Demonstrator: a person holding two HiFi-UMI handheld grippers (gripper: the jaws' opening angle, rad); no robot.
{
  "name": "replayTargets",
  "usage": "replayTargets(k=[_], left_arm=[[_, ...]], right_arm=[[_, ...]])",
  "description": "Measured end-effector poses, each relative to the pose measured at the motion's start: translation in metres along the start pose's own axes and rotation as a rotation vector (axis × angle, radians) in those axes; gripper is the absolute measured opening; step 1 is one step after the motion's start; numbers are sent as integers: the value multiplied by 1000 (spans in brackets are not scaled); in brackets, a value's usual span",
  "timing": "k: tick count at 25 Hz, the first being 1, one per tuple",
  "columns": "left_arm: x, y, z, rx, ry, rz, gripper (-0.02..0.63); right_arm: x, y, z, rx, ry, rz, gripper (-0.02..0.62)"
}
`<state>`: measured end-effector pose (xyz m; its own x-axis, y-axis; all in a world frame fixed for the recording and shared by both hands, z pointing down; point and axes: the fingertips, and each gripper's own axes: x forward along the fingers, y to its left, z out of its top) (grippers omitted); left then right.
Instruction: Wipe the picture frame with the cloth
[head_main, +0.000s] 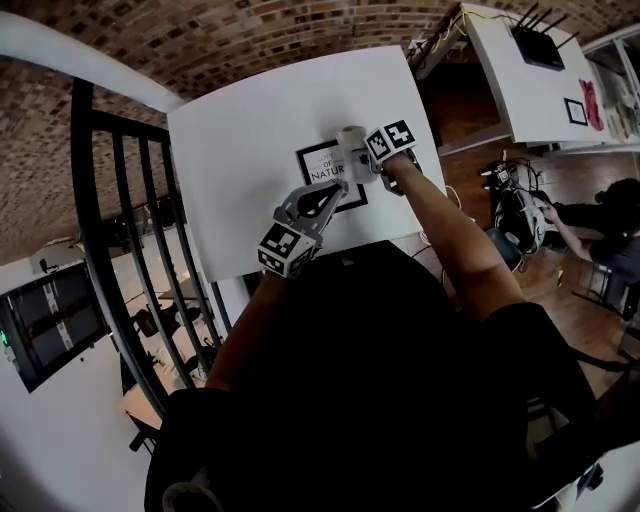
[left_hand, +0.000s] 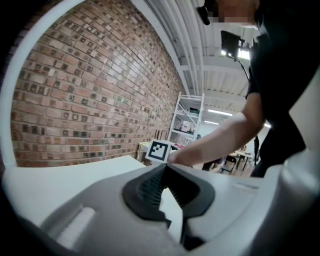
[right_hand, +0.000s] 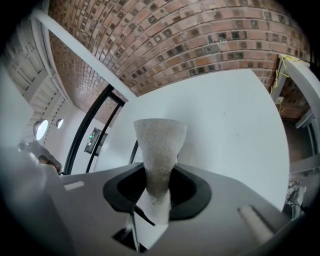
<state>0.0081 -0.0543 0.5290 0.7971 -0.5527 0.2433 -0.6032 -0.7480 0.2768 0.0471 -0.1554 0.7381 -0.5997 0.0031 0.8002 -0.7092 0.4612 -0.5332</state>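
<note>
My left gripper (head_main: 338, 190) angles forward and rightward, its jaws pressed together with nothing between them. My right gripper (head_main: 365, 158) sits just beyond it, pointing left, jaws clamped on the cloth (head_main: 350, 138). Both my forearms are stretched forward.

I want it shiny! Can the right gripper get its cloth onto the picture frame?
Probably yes. The right gripper has its jaws shut on the cloth, which sits at the picture frame's edge, with nothing seen between them.
</note>
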Motion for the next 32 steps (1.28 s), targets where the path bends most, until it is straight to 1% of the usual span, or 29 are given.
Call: replayTargets(k=[5, 9, 12, 19, 23, 28, 32], left_arm=[[-7, 12, -7, 6, -11, 47, 0], [-12, 15, -12, -7, -13, 67, 0], [-15, 17, -15, -14, -12, 75, 0], [-20, 17, -19, -13, -6, 74, 0], [-18, 13, -20, -7, -1, 59, 0], [-15, 4, -17, -13, 13, 21, 0], [-12, -6, -17, -12, 19, -8, 0]], right_arm=[[5, -17, 20, 1, 8, -41, 117], [16, -28, 16, 19, 41, -66, 117], [24, -31, 2, 18, 79, -63, 118], [26, -24, -23, -17, 124, -55, 118], [24, -16, -42, -58, 167, -56, 118], [21, -3, -74, -138, 237, -61, 121], [17, 2, -96, -175, 267, -77, 123]])
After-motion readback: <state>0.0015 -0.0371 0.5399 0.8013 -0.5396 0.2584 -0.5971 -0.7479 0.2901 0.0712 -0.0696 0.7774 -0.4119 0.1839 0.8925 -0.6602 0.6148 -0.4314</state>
